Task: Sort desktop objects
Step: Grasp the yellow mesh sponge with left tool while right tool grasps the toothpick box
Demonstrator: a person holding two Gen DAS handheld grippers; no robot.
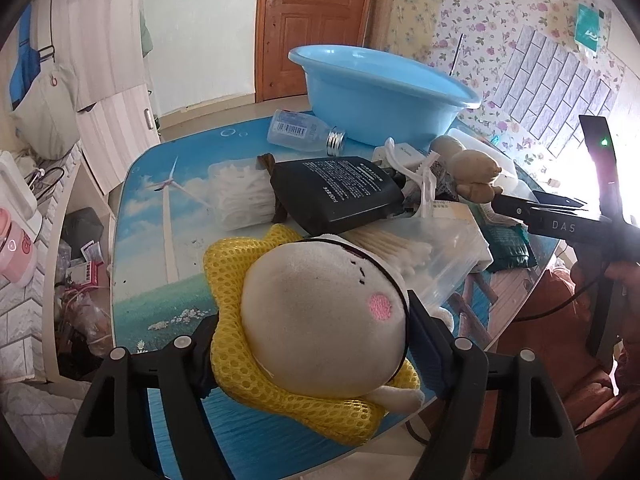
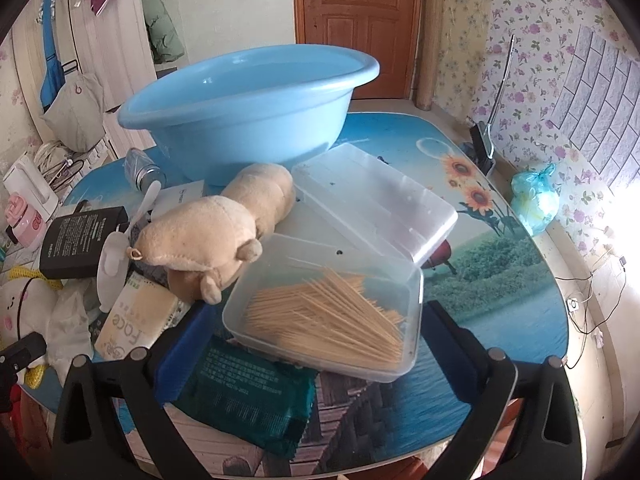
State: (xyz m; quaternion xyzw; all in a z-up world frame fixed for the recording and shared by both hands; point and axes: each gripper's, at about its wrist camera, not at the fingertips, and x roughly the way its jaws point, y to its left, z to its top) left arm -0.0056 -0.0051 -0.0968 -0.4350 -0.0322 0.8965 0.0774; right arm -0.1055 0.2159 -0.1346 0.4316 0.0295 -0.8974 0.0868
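Left tool (image 1: 314, 346) is clenched on the plush (image 1: 320, 316) at the worktop's (image 1: 160, 248) near edge: soft, light, squashy, best gripped across its round head. Right tool (image 2: 304, 344) is spread around the toothpick box (image 2: 328, 312), rigid, slippery, and apt to spill.

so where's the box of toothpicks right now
In the right wrist view, the toothpick box lies between the open right hand-held gripper fingers, beside the tan plush.

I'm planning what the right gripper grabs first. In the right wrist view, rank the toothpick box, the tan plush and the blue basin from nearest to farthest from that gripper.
1. Toothpick box: between the open fingers of the right gripper.
2. Tan plush: behind the box, to the left.
3. Blue basin: at the back of the table, behind the plush.
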